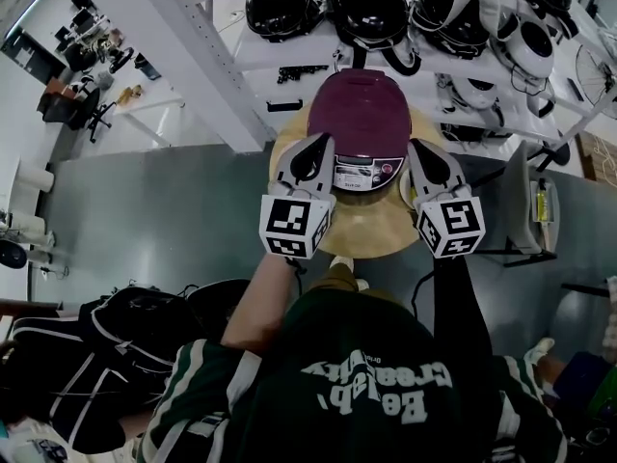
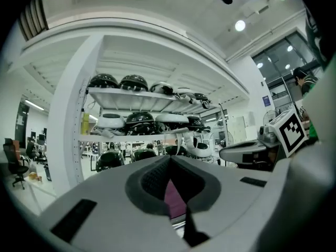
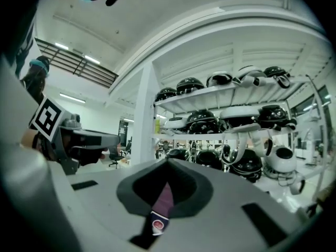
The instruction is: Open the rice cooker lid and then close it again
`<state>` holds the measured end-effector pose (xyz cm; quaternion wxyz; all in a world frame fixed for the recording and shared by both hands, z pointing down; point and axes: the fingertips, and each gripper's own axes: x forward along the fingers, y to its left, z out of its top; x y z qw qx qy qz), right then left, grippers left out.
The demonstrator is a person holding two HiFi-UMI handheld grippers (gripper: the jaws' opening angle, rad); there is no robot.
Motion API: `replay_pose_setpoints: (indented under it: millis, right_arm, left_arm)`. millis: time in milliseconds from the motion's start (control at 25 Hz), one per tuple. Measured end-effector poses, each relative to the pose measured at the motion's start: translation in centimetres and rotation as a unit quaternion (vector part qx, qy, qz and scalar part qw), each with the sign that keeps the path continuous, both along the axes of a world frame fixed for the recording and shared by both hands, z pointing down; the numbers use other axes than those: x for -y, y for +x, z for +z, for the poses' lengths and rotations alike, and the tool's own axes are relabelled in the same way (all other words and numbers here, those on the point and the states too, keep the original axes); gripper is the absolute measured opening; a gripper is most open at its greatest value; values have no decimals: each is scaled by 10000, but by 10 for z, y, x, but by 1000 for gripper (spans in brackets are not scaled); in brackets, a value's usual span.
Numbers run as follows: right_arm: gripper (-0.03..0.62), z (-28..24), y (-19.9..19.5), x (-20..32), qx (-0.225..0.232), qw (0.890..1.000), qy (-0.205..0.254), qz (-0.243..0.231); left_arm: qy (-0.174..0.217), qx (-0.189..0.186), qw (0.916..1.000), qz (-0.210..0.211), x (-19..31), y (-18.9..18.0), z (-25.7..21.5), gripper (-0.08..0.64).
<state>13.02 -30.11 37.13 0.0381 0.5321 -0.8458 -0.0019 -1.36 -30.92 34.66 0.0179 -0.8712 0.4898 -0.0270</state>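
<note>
A purple rice cooker (image 1: 359, 114) with its lid down stands on a round wooden table (image 1: 371, 234), its control panel (image 1: 359, 174) facing me. My left gripper (image 1: 320, 145) hovers at the cooker's front left, its jaws shut with nothing between them. My right gripper (image 1: 416, 149) hovers at the front right, also shut and empty. In the left gripper view the jaws (image 2: 170, 159) meet, and a purple strip of the cooker (image 2: 173, 196) shows through the notch. The right gripper view shows the same closed jaws (image 3: 168, 163) over the cooker (image 3: 164, 198). Neither gripper visibly touches the cooker.
Behind the table, white shelves (image 1: 289, 51) hold several black and white helmets (image 1: 371, 8). A white post (image 1: 193, 56) runs along the left. Black bags (image 1: 116, 336) lie on the floor at my left, and a stand (image 1: 525, 210) is at the right.
</note>
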Motion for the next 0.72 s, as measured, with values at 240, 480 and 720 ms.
replay_pose_setpoints:
  millis: [240, 480, 720]
  right_arm:
    - [3, -4, 1, -1, -298, 9993, 165, 134]
    - [3, -6, -2, 0, -349, 9992, 173, 110]
    - [3, -5, -2, -1, -361, 9992, 137, 122]
  left_arm:
    - [56, -65, 10000, 49, -2, 1, -3, 0]
    - [58, -144, 9998, 95, -4, 3, -5, 0]
    - [-4, -161, 9997, 168, -7, 5, -1, 0]
